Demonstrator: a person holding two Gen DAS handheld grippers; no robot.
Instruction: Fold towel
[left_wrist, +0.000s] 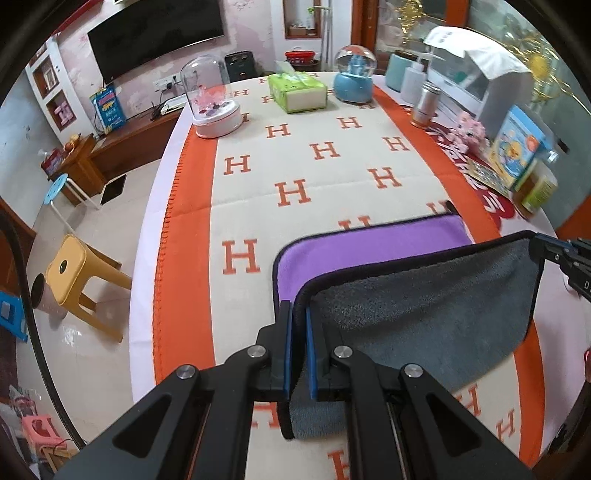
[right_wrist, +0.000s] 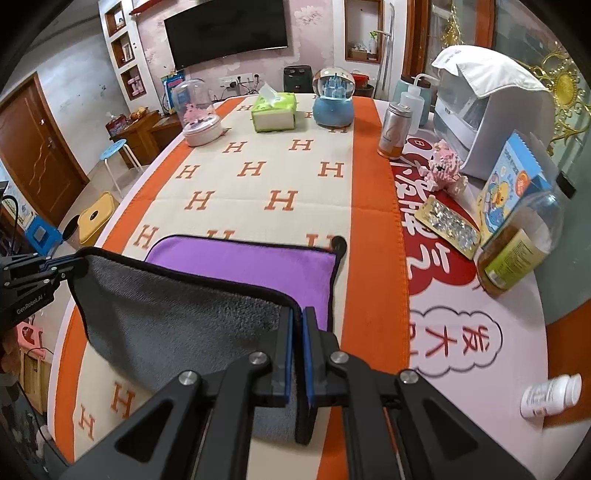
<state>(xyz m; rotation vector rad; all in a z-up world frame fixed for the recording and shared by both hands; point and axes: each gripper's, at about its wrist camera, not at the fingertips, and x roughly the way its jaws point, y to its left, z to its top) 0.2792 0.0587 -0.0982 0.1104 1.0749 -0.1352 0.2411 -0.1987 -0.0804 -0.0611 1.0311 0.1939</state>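
1. The towel lies on the H cloth, its near edge lifted with grey underside up; the purple half lies flat beyond, toward the tissue box.
2. Your left gripper and right gripper each pinch a near corner (jaws almost closed on the hem), so the fold runs away from you, both equally near.

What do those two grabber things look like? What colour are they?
Both look the same. The left gripper and right gripper have chunky matte black arms with triangle-shaped cut-outs and round silver bolts at the joints. Their flat fingertips carry bright blue pads. Seen from the right wrist camera, the left gripper's side has small white lettering that reads "GenRobot.AI". No sleeves or hands show.
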